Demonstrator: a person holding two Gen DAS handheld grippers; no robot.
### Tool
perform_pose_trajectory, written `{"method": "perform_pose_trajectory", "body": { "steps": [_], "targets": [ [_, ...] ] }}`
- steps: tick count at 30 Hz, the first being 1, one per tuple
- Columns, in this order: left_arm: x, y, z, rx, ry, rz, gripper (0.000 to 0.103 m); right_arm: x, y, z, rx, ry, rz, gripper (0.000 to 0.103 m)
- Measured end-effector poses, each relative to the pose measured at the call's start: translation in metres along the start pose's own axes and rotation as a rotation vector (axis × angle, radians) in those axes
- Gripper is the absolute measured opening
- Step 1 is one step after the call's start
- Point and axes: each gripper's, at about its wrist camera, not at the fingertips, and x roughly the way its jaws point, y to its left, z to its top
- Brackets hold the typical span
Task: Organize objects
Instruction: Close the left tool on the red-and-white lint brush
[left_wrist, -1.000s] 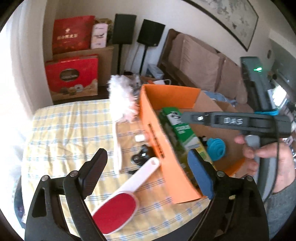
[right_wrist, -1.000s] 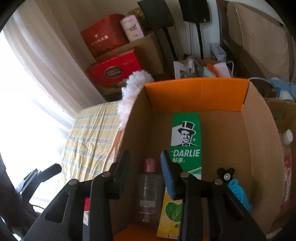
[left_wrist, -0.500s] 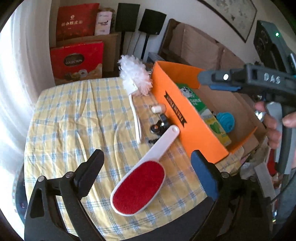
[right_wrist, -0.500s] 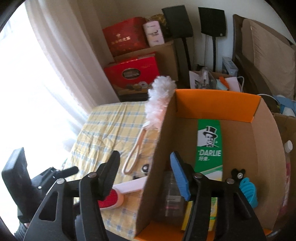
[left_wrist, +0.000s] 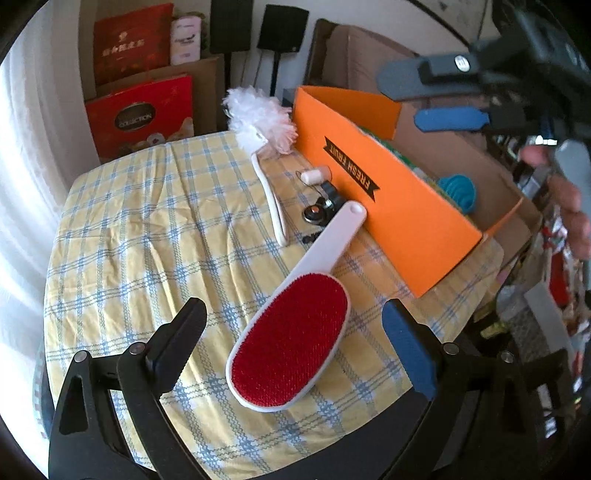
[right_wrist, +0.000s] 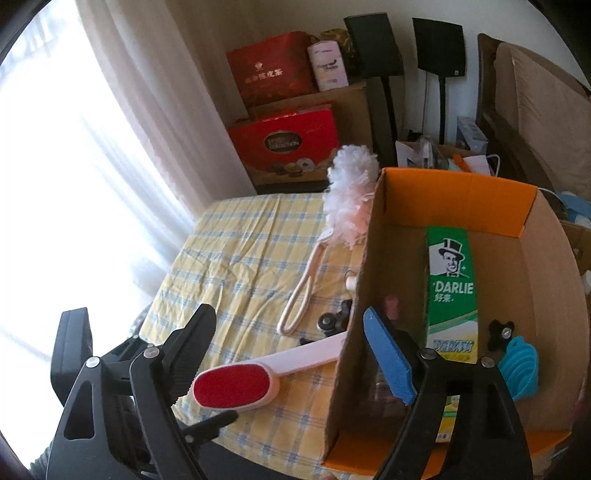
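Toothpaste carton (right_wrist: 451, 291) and funnel (right_wrist: 519, 369) lie boxed; lint brush (left_wrist: 291, 341) and duster (left_wrist: 258, 122) (at twelve o'clock) remain. Left gripper (left_wrist: 295, 345) gapes empty; right gripper (right_wrist: 295, 354) is opening, empty.

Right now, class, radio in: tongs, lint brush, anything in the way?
Left tongs open, empty, over lint brush. Right tongs opening, empty, astride box wall. Brush lies flat on tablecloth; nothing blocking.
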Motion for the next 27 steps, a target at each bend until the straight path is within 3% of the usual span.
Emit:
{"method": "perform_pose_trajectory", "body": {
  "steps": [13,15,17,19,24,27],
  "targets": [
    [0.024,-0.004,-0.007,0.083,0.025,0.030,0.095,0.012,0.007,-0.010,-0.005,0.033,0.008,0.085],
    [0.026,-0.003,-0.008,0.078,0.026,0.021,0.091,0.011,0.008,-0.010,-0.008,0.033,0.006,0.085],
    [0.028,0.000,-0.009,0.065,0.034,0.018,0.078,0.011,0.008,-0.010,-0.010,0.033,0.004,0.085],
    [0.029,0.003,-0.010,0.044,0.043,-0.033,0.069,0.011,0.008,-0.011,-0.013,0.033,0.004,0.085],
    [0.026,0.006,-0.013,0.028,0.033,-0.054,0.065,0.011,0.009,-0.010,-0.018,0.035,0.003,0.085],
    [0.020,0.009,-0.013,-0.002,0.026,-0.085,0.055,0.010,0.013,-0.010,-0.023,0.038,0.010,0.085]
  ]
}}
